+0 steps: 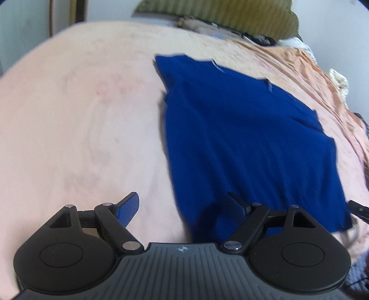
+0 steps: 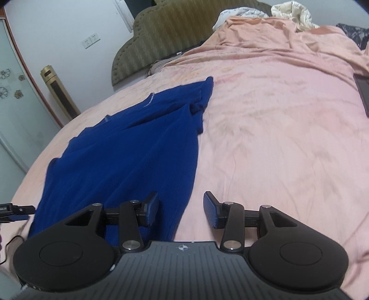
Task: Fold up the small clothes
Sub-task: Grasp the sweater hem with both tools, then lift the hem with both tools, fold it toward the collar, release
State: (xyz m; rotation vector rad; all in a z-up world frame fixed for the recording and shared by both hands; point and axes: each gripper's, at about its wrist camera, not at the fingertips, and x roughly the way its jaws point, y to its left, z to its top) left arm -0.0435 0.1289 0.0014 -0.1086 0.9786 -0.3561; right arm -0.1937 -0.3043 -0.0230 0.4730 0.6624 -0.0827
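Note:
A dark blue garment (image 1: pixel 249 143) lies spread flat on the pink bed sheet (image 1: pixel 80 115), partly folded over itself. My left gripper (image 1: pixel 184 210) is open above the garment's near left edge, its right finger over the cloth and its left finger over bare sheet. In the right wrist view the same blue garment (image 2: pixel 138 147) lies to the left. My right gripper (image 2: pixel 182 208) is open above the garment's near right edge, left finger over the cloth, right finger over the sheet (image 2: pixel 276 138). Neither holds anything. Part of the other gripper shows at each view's edge.
An olive padded headboard (image 2: pixel 166 34) stands at the far end of the bed. Crumpled peach bedding (image 2: pixel 276 30) and a white quilt (image 2: pixel 293 11) lie at the far right. A gold tower fan (image 2: pixel 60 92) stands by the wall. A dark flat object (image 2: pixel 363 92) lies at the right edge.

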